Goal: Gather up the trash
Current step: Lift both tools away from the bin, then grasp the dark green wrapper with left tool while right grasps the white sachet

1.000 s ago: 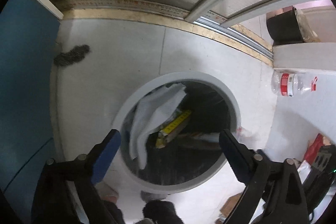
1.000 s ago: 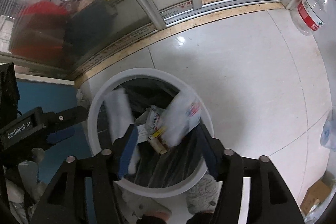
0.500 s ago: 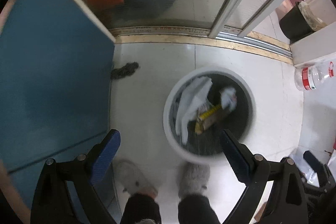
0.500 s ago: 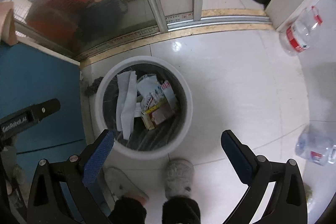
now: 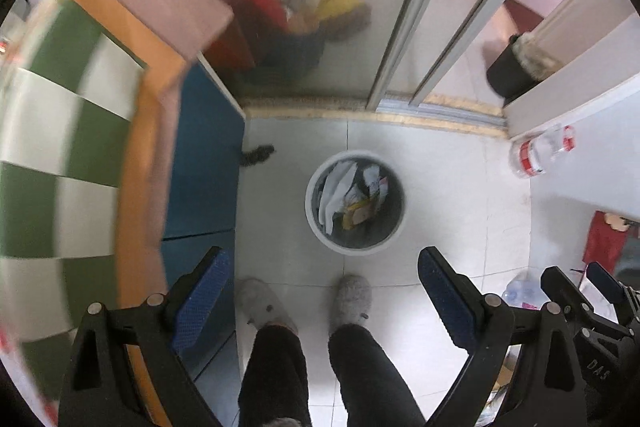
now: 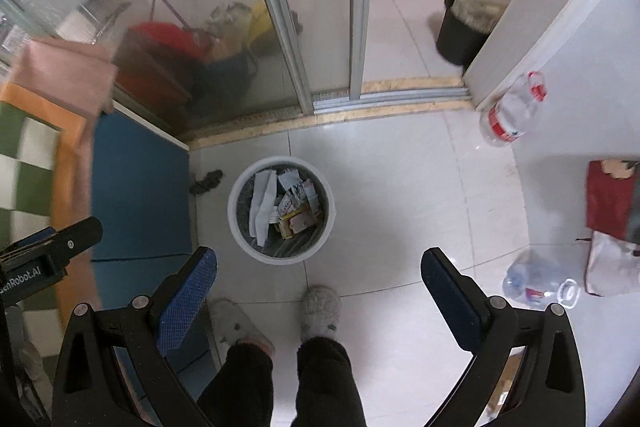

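A round white trash bin (image 5: 320, 227) (image 6: 240, 231) with a black liner stands on the tiled floor far below both grippers. Inside lie white paper strips (image 6: 262, 205), a yellow packet (image 6: 296, 221) and crumpled wrappers (image 5: 376, 183). My left gripper (image 5: 322, 293) points straight down, open, with nothing between its blue pads. My right gripper (image 6: 318, 289) also hangs high above the bin, open and empty. The left gripper's body (image 6: 44, 259) shows at the right wrist view's left edge.
A person's slippered feet (image 6: 320, 311) stand just in front of the bin. A blue cabinet (image 5: 204, 163) under a green-and-white checked cloth (image 5: 60, 155) is left. Plastic bottles (image 6: 510, 115) (image 6: 540, 279) lie right. Glass sliding doors (image 6: 280, 27) are behind; a black bin (image 6: 460, 31) beyond.
Both grippers have risen far above the bin, which now looks small. The right jaws widened and the wrapper between them now lies in the bin.
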Demonstrator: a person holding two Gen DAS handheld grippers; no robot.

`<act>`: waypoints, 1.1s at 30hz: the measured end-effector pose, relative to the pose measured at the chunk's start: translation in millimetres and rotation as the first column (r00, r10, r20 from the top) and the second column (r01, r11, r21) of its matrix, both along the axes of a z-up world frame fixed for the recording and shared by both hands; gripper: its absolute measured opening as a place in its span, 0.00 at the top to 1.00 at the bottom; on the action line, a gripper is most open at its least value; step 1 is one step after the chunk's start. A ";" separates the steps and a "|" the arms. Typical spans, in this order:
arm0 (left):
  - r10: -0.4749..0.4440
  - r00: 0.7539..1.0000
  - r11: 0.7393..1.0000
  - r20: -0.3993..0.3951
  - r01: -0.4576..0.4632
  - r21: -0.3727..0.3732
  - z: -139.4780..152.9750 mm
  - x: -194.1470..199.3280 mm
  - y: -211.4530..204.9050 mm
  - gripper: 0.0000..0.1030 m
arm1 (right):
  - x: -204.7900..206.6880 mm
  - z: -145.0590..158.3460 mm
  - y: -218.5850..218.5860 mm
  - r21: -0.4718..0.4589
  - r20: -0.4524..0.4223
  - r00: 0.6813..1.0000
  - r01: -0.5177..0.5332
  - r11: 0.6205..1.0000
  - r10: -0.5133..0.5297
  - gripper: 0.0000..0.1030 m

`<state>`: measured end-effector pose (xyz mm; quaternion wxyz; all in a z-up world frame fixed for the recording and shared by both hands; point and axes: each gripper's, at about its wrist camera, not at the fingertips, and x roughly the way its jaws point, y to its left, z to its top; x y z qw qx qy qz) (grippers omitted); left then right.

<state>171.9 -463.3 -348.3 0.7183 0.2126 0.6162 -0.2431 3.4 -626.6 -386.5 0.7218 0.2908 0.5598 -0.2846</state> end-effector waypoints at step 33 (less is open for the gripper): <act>0.532 0.782 0.838 0.324 -0.540 -0.073 202.9 85.0 299.0 0.00 | 189.2 223.8 208.7 0.059 0.224 0.799 -0.582 0.811 0.558 0.00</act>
